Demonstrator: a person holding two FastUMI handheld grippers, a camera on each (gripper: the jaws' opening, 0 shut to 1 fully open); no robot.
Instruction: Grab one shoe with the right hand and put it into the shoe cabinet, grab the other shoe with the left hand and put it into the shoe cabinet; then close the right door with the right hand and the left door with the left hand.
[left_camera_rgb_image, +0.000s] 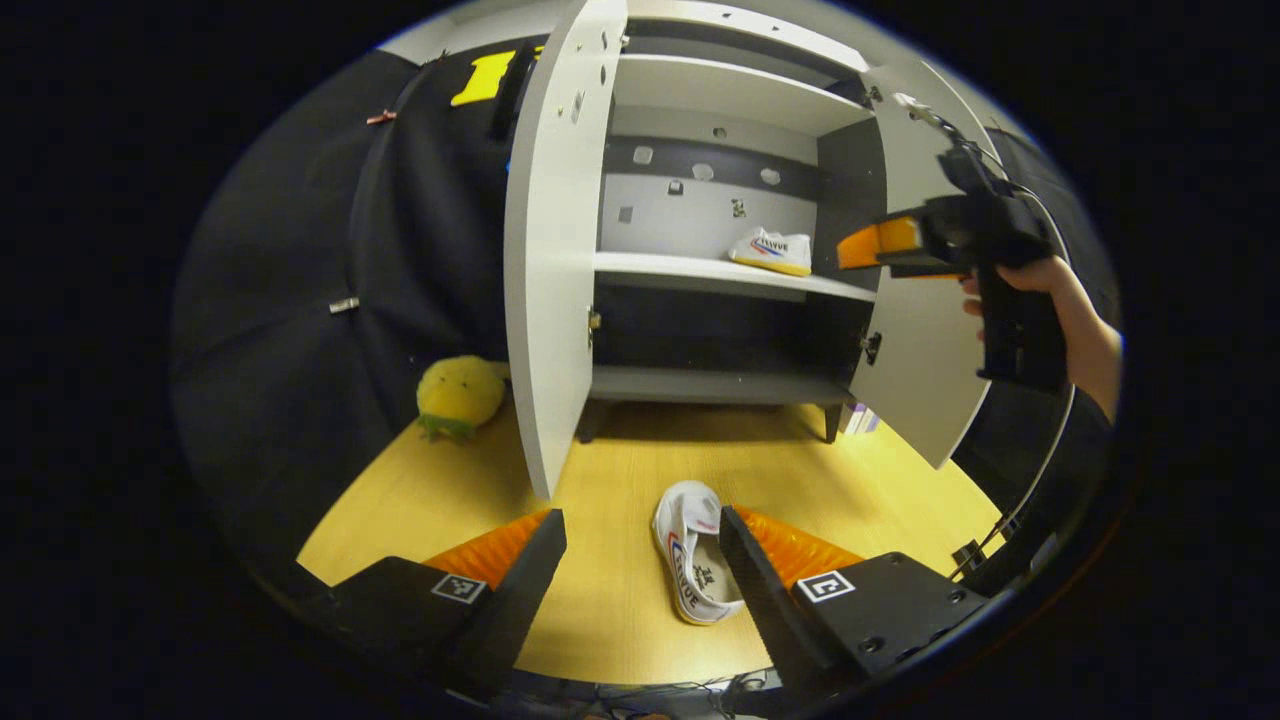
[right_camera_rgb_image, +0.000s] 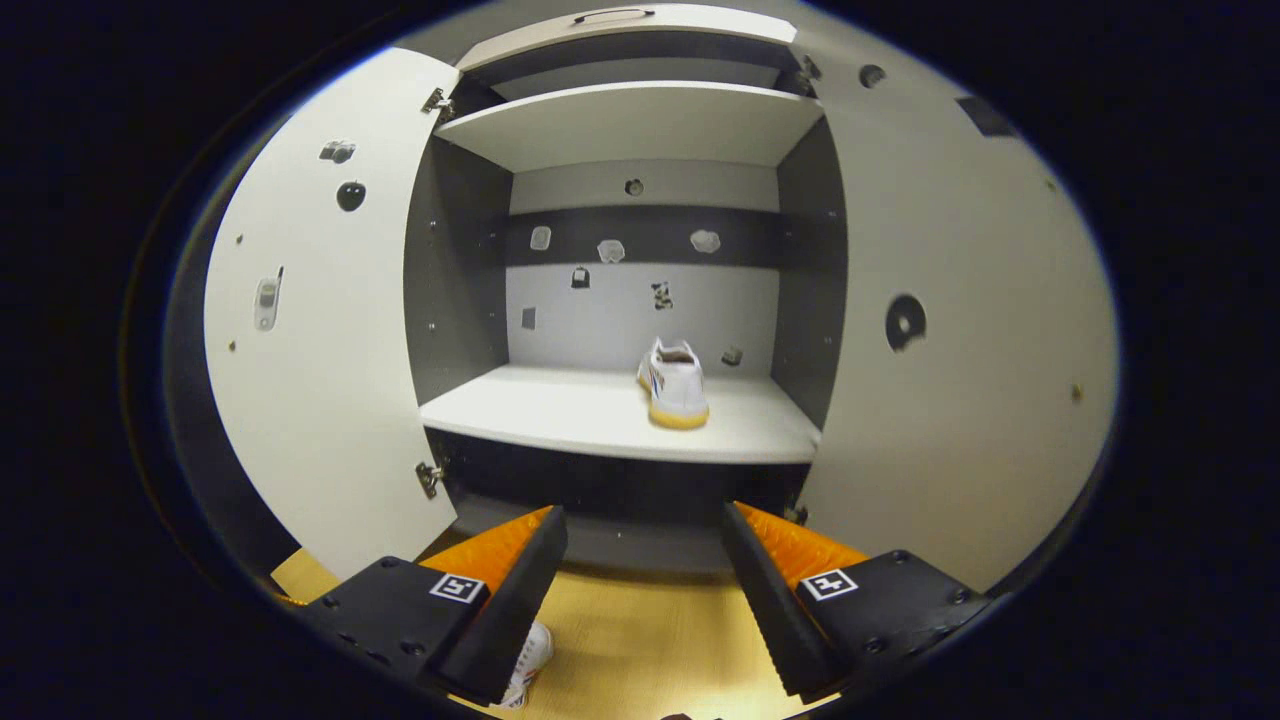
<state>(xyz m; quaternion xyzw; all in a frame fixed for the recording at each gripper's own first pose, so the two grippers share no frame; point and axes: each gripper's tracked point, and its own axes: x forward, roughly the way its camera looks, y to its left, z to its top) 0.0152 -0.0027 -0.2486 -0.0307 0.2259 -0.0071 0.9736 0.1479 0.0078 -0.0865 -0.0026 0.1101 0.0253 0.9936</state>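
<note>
Cabinet: the white shoe cabinet with dark grey interior (right_camera_rgb_image: 640, 420) stands with both doors swung open, the left door (left_camera_rgb_image: 550, 260) and the right door (left_camera_rgb_image: 915, 340) alike.

First shoe: a white canvas sneaker with a yellow rubber sole (right_camera_rgb_image: 675, 385) rests upright on the middle shelf (right_camera_rgb_image: 560, 415), toward its right half, toe facing outward. This half of the loading appears done.

Second shoe: a matching white canvas sneaker (left_camera_rgb_image: 692, 550) lies on the light wooden floor (left_camera_rgb_image: 620, 600) in front of the cabinet, opening upward, just beside the inner face of the left gripper's right-hand finger. Whether they touch cannot be told.

Left gripper (left_camera_rgb_image: 642, 565): fingers apart, holding nothing, low over the floor, the shoe at one edge of its gap.

Right gripper (right_camera_rgb_image: 643, 560): fingers apart, empty, pointed at the cabinet opening, well short of the shelf. In the left gripper view it is seen held in a hand (left_camera_rgb_image: 1040, 285) before the right door.

Handling assessment: the shoe is judged light, with a soft collapsible upper and a firmer sole. A grasp across the heel collar or sidewalls should hold best; the canvas will give, so closure must be firm. The gripper first needs centring over the shoe.

Unrelated: a yellow plush toy (left_camera_rgb_image: 458, 395) on the floor beside the left door.
</note>
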